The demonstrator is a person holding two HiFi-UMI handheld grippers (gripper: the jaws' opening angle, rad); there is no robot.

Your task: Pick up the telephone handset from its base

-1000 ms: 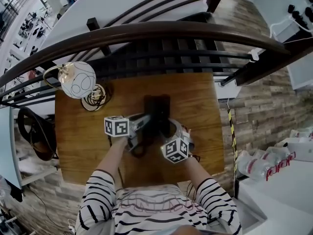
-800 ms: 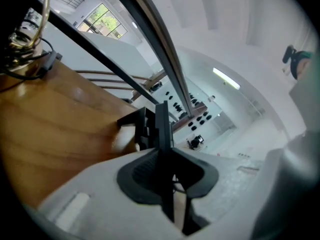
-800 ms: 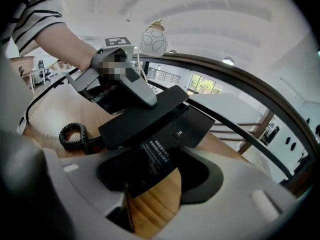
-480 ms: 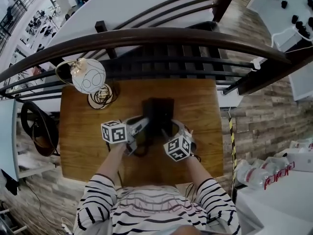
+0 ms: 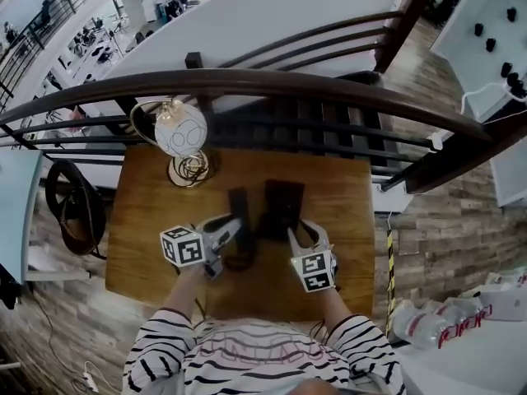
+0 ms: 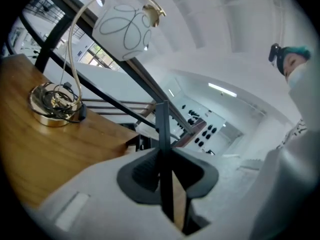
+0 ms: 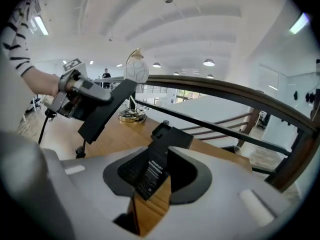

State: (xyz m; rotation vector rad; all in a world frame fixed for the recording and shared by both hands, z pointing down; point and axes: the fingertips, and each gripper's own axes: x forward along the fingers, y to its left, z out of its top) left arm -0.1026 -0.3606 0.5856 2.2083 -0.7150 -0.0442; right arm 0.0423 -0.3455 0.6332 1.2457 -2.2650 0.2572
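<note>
My left gripper [image 5: 233, 225] is shut on the black handset [image 5: 239, 211], which hangs tilted above the wooden table [image 5: 148, 220], left of its base. In the left gripper view the handset [image 6: 162, 134] shows edge-on as a thin black bar between the pads. The right gripper view shows the handset [image 7: 107, 111] raised at the left. The black base [image 5: 282, 206] lies on the table with a printed label [image 7: 152, 171] facing up. My right gripper [image 5: 298, 235] is at its near end. Its jaws are closing around that end, and bare wood shows beside it.
A lamp with a white globe shade [image 5: 181, 132] and a gold foot [image 5: 189, 171] stands at the table's back left corner. A dark curved railing [image 5: 247, 81] runs behind the table. A black cord [image 7: 44, 121] hangs from the handset. A dark bag [image 5: 74, 212] lies left of the table.
The handset has come off the base, rising and moving left with my left gripper. My right gripper has stayed at the near end of the base.
</note>
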